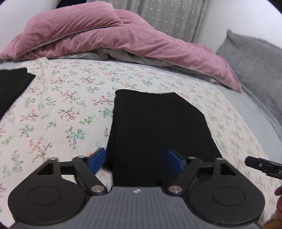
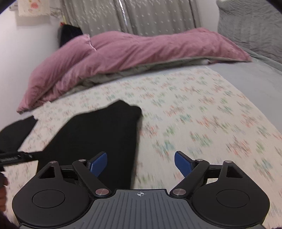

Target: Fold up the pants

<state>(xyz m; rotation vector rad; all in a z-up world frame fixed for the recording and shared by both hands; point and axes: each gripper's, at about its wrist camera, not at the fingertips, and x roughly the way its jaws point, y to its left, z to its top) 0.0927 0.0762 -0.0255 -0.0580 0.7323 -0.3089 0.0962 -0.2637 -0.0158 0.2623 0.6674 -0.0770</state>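
Grey ribbed housing fills the bottom of each wrist view, with black linkage arms reaching forward to blue pads. On the left gripper (image 1: pixel 139 161) those pads stand spread wide and grip nothing; the black pants (image 1: pixel 155 123) lie flat on the floral sheet (image 1: pixel 67 109) directly ahead, their near end running down between the two fingers and under the housing, though no pad presses on the cloth. The garment reads as a folded dark slab, wider at the near end and cut off at an angle on its far right corner.

From the right wrist view, the right gripper (image 2: pixel 141 163) is likewise released, jaws apart with only blurred sheet between them. The pants (image 2: pixel 98 141) sit ahead and to the left there, their right edge passing just behind the left blue finger (image 2: pixel 98 163); the right finger is over bare sheet (image 2: pixel 202 123).

A second piece of black fabric (image 1: pixel 12 88) lies at the far left of the bed, well apart from the pants. Beyond, a pink duvet (image 1: pixel 105 37) is heaped across the bed, a grey pillow (image 1: pixel 255 58) at its right and a grey starred curtain (image 2: pixel 141 15) behind.

A small crosshair mark (image 2: pixel 140 194) is printed on the right housing; no readable writing shows anywhere.
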